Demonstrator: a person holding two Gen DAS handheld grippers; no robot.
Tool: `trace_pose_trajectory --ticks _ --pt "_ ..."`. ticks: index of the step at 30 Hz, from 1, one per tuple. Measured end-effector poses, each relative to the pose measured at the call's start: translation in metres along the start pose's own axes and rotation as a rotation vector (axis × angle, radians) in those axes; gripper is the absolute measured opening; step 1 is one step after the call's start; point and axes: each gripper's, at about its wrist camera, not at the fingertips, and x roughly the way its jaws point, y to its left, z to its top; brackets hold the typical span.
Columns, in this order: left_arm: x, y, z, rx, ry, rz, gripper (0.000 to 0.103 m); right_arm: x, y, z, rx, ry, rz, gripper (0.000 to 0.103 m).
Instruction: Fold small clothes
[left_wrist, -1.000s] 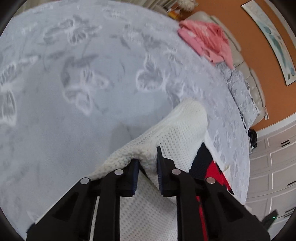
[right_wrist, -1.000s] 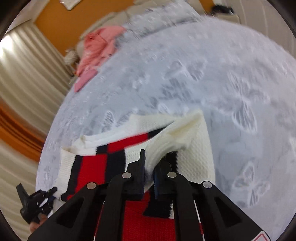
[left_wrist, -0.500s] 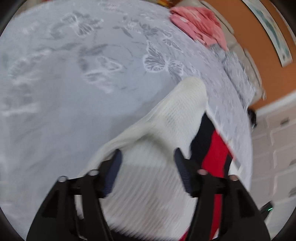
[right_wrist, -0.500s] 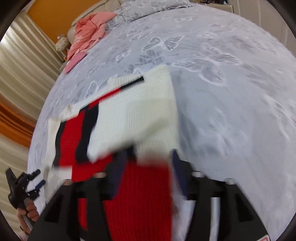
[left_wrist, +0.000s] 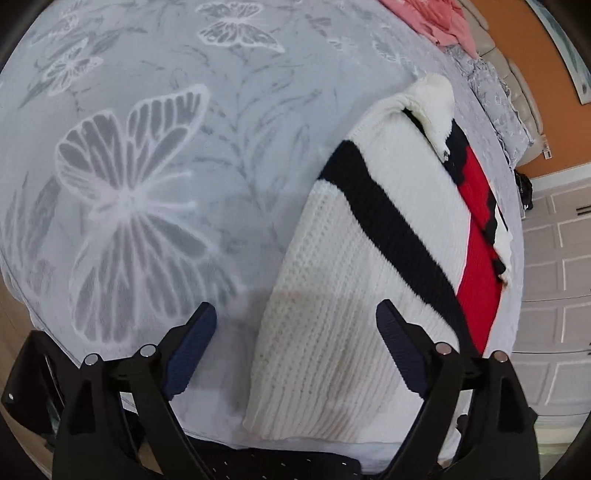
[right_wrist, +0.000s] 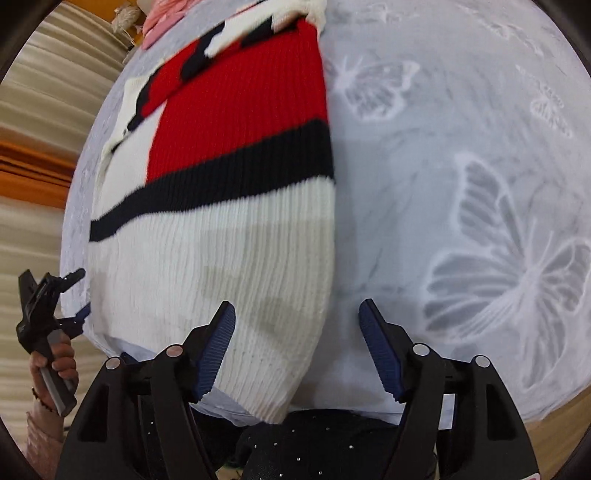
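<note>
A small knitted sweater, white with black stripes and red blocks, lies flat on the grey butterfly-print bedspread in the left wrist view (left_wrist: 369, 258) and the right wrist view (right_wrist: 229, 206). Its sleeves are folded in over the body. My left gripper (left_wrist: 295, 328) is open and empty, over the sweater's near left hem corner. My right gripper (right_wrist: 295, 325) is open and empty, over the near right hem corner. The left gripper, held in a hand, also shows at the left edge of the right wrist view (right_wrist: 44, 306).
The grey bedspread (left_wrist: 147, 166) spreads wide on both sides of the sweater. A pile of pink clothes (left_wrist: 436, 18) lies at the far end. White cabinet doors (left_wrist: 550, 277) stand to the right, beige curtains (right_wrist: 40, 122) to the left.
Both grippers let go of the folded-in white sleeves and opened wide. They pulled back toward the sweater's near hem, which now fills the lower part of both views.
</note>
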Motion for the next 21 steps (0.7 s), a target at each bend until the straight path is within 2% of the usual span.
trace_pose_trajectory --ticks 3,5,6,7,8,9,11,15,18,21 --pt "0.004 -0.015 -0.008 0.098 0.007 0.071 0.087 0.001 0.011 -0.005 -0.006 -0.008 0.001 0.075" --pt "0.009 -0.026 -0.012 0.161 0.045 0.112 0.076 0.002 0.014 -0.006 -0.001 -0.009 0.018 0.073" --pt "0.01 -0.029 -0.013 0.171 0.065 0.104 0.058 0.003 0.017 -0.006 0.002 -0.007 0.024 0.056" --pt "0.011 -0.029 -0.011 0.16 0.092 0.08 0.035 0.003 0.018 -0.004 0.011 0.0 0.03 0.015" --pt "0.011 -0.028 -0.011 0.133 0.122 0.052 0.012 0.0 0.016 -0.003 0.034 -0.002 0.047 0.009" --pt "0.011 -0.024 -0.01 0.092 0.149 0.013 0.013 -0.01 0.013 -0.003 0.058 -0.035 0.069 0.008" --pt "-0.001 -0.019 -0.009 0.021 0.145 -0.028 0.012 -0.031 0.013 -0.004 0.057 -0.09 0.072 0.007" --pt "-0.038 -0.027 -0.016 0.038 0.107 -0.096 0.011 -0.083 0.005 -0.015 0.031 -0.166 0.085 0.007" --pt "-0.062 -0.025 -0.027 0.047 0.123 -0.138 0.011 -0.11 0.001 -0.031 -0.004 -0.19 0.061 0.007" --pt "-0.076 -0.027 -0.047 0.057 0.143 -0.147 0.011 -0.129 -0.012 -0.053 -0.004 -0.188 0.057 0.007"
